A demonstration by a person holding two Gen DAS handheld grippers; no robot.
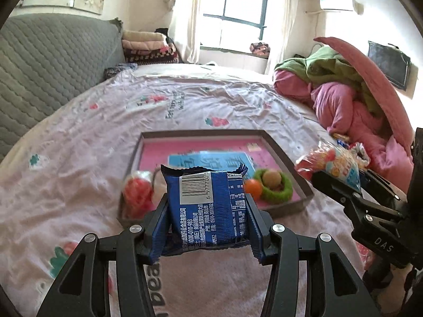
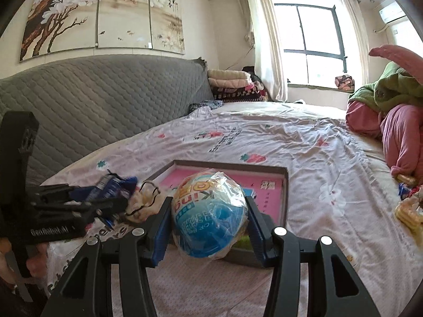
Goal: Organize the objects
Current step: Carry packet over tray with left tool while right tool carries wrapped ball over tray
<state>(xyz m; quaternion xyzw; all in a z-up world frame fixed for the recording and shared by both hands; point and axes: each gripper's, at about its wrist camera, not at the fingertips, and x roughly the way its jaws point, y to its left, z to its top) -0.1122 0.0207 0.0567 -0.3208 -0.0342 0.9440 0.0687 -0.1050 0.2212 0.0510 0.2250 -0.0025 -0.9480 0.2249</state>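
My left gripper (image 1: 207,206) is shut on a blue snack packet (image 1: 206,206) with a barcode, held above the bed in front of a grey-framed tray (image 1: 280,145). Inside the tray lie a pink sheet, a blue booklet (image 1: 211,159), an orange ball (image 1: 253,187), a green ring with a brown ball (image 1: 275,182) and a red wrapped item (image 1: 137,192). My right gripper (image 2: 210,219) is shut on a round blue toy egg in clear wrap (image 2: 210,214), above the tray's near edge (image 2: 285,185). Each gripper shows in the other's view: the right one (image 1: 341,174), the left one (image 2: 105,198).
The tray rests on a bed with a pale printed sheet (image 1: 79,142). A grey quilted headboard (image 2: 92,100) runs along the left. Pink and green bedding (image 1: 343,89) is piled at the right, with small snacks (image 2: 408,211) beside it. Folded blankets (image 2: 232,82) lie near the window.
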